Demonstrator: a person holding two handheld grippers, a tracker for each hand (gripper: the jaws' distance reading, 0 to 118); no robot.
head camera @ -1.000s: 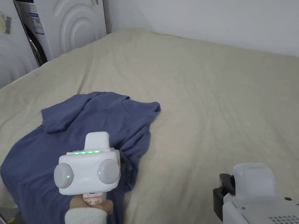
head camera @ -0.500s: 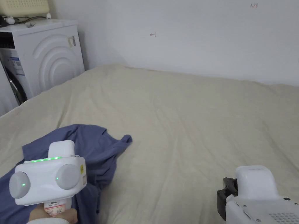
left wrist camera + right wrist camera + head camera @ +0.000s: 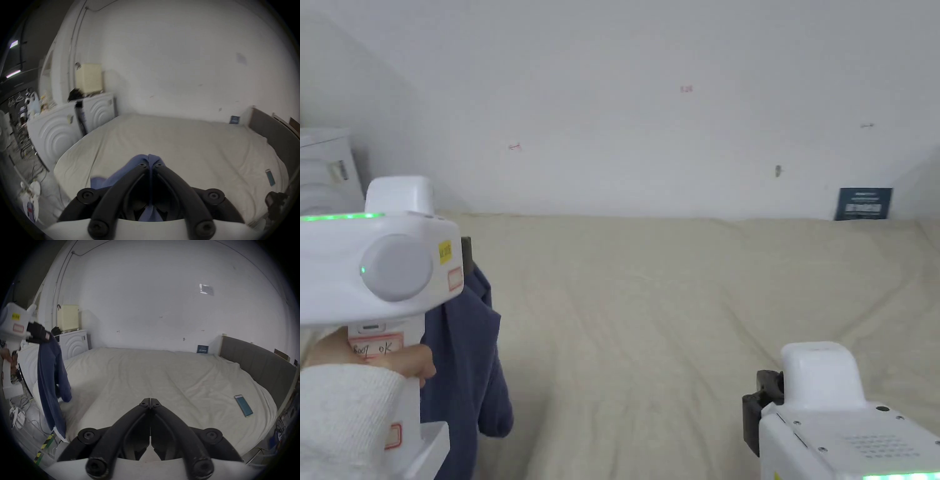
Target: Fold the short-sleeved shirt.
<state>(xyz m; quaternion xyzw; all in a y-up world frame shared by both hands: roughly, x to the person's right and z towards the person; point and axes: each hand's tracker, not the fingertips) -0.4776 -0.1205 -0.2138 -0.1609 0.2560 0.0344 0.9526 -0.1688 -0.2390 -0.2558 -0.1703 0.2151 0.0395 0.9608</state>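
Note:
The blue short-sleeved shirt (image 3: 465,350) hangs in the air at the left edge of the bed (image 3: 675,312). My left gripper (image 3: 150,164) is shut on a bunch of its cloth (image 3: 141,160), which pokes out past the tips. From the right gripper view the shirt (image 3: 50,378) dangles long below the left gripper (image 3: 43,339), its lower part off the bed's side. My right gripper (image 3: 150,402) is shut with nothing in it, low over the near right part of the bed. In the head view its white body (image 3: 837,412) sits at the lower right.
The beige sheet covers the whole bed. A phone (image 3: 243,405) lies on the sheet at the right. A grey headboard (image 3: 253,363) borders the right side. White washing machines (image 3: 97,110) stand left of the bed, with cables on the floor (image 3: 21,415) below them.
My left gripper has lifted the shirt off the bed, so it now hangs instead of lying spread. The head camera has tilted up toward the wall. The right gripper stays low at the right.

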